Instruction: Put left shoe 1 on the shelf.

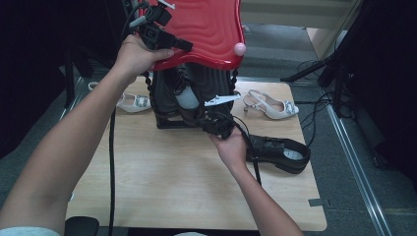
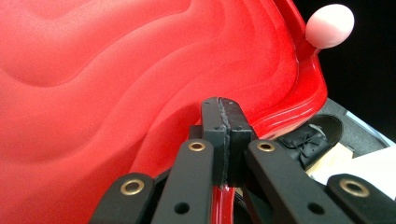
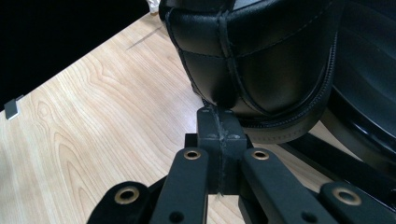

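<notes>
Left gripper (image 1: 164, 37) fingers clamp the glossy red wavy lid's (image 1: 206, 29) rim, holding it up; right gripper (image 1: 216, 123) fingers, closed, pinch the black leather shoe (image 3: 252, 60); next, probably pull it out.

We see the red lid (image 1: 206, 29) cut off by the top edge; it hides the case (image 1: 196, 93) interior. Left sandal (image 1: 133, 102) partly behind forearm.

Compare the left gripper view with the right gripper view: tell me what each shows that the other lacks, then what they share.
Left gripper view: the left gripper, jaws closed on the rim of the red lid, with its pink knob and a laced black shoe beyond.

Right gripper view: the right gripper, jaws closed at the heel seam of a black shoe inside the black case.

Shared: the wooden table.
</notes>
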`<state>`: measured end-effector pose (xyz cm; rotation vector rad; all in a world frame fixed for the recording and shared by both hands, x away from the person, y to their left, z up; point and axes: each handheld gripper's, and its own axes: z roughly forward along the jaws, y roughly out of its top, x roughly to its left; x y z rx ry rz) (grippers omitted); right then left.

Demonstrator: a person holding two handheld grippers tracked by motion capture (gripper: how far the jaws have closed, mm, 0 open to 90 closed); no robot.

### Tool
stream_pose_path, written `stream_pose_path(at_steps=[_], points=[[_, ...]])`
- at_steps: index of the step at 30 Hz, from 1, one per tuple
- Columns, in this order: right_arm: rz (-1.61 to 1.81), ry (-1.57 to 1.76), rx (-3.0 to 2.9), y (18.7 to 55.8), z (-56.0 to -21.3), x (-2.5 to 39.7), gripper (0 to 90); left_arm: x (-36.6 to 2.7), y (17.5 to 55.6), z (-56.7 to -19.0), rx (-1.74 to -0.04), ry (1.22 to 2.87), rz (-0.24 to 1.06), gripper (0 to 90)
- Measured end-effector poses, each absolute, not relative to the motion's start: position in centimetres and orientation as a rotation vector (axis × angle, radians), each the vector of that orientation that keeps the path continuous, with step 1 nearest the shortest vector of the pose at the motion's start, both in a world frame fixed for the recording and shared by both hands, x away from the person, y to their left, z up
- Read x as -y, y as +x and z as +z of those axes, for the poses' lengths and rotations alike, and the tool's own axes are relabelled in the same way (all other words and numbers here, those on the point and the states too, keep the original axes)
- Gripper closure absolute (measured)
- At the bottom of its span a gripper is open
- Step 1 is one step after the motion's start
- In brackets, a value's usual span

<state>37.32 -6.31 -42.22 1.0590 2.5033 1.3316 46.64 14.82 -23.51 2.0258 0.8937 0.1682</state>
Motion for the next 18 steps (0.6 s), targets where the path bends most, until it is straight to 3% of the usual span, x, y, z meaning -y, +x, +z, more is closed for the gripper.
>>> stream_pose_path(at_steps=[18], points=[[1.368, 1.123, -2.476, 40.0, -41.6, 4.1, 90.0, -15.0, 46.6, -23.7, -0.887, 2.010, 0.166, 90.0]])
